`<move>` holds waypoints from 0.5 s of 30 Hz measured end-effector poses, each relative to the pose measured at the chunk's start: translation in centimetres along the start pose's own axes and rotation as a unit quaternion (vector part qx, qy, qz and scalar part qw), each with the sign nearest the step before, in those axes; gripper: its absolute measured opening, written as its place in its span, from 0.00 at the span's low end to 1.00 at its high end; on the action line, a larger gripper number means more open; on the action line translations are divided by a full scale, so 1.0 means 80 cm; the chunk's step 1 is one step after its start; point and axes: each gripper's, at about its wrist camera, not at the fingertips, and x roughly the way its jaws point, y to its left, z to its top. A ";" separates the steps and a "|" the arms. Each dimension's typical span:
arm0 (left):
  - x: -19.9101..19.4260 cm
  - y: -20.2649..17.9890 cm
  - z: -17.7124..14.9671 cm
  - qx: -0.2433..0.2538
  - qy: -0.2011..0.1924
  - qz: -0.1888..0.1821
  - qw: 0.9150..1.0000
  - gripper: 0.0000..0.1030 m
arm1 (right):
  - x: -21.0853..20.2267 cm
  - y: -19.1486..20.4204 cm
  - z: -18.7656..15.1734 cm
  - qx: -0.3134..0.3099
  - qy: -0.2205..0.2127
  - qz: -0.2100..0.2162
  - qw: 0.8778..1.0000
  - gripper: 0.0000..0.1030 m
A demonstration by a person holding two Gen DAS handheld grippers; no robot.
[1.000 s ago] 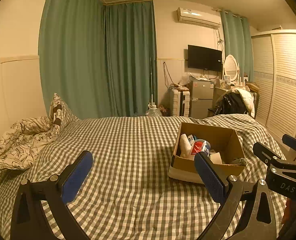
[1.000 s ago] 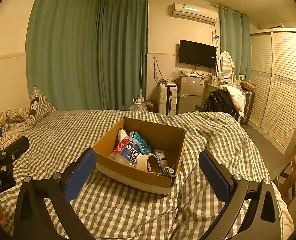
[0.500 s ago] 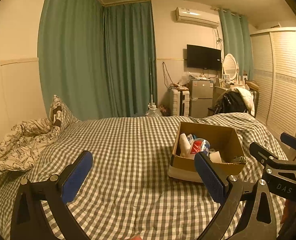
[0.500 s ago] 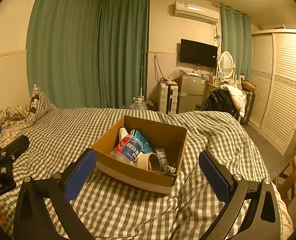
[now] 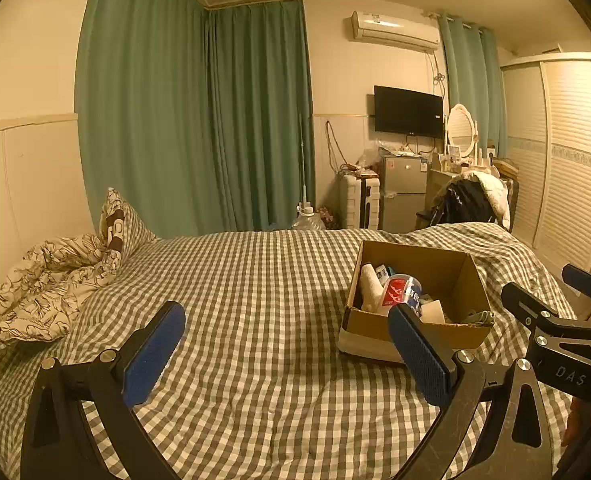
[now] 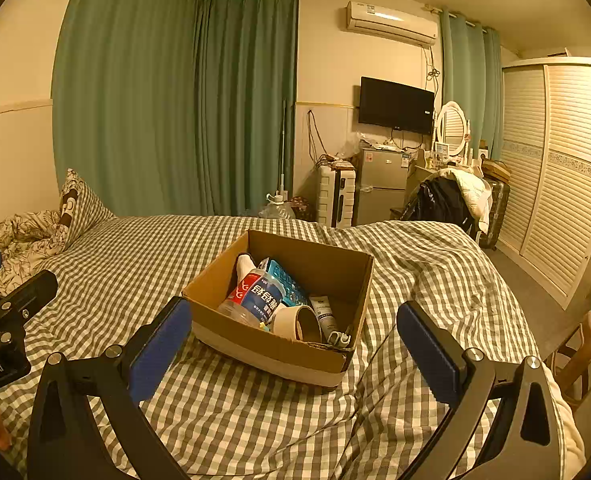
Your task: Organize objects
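Observation:
An open cardboard box (image 6: 231,328) sits on the checked bed (image 6: 135,264). In it lie a water bottle (image 6: 255,298) with a red and blue label, a teal packet (image 6: 285,280), a tape roll (image 6: 299,322), a white tube (image 6: 327,314) and a white bottle (image 6: 243,265). The box also shows in the left wrist view (image 5: 461,280). My right gripper (image 6: 291,344) is open and empty, just in front of the box. My left gripper (image 5: 283,352) is open and empty, left of the box over bare bedding.
A crumpled floral duvet (image 5: 43,284) and a pillow (image 5: 121,224) lie at the bed's left end. Beyond the bed stand a fridge (image 6: 379,186), a suitcase (image 6: 335,196) and a chair with clothes (image 6: 447,196). A wardrobe (image 6: 555,176) fills the right wall.
Both views have drifted slightly; the box sits a little nearer the right gripper. Both grippers stay open and empty.

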 end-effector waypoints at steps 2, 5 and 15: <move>0.000 0.001 0.000 0.000 0.001 0.000 1.000 1.00 | 0.000 0.000 0.000 0.000 0.000 0.000 1.000 1.00; 0.000 0.001 0.000 0.000 0.001 0.001 1.000 1.00 | 0.000 0.000 0.000 0.000 0.001 0.000 1.000 1.00; 0.001 0.001 -0.001 0.000 0.001 0.001 1.000 1.00 | 0.002 0.001 -0.001 -0.002 0.003 0.001 1.000 1.00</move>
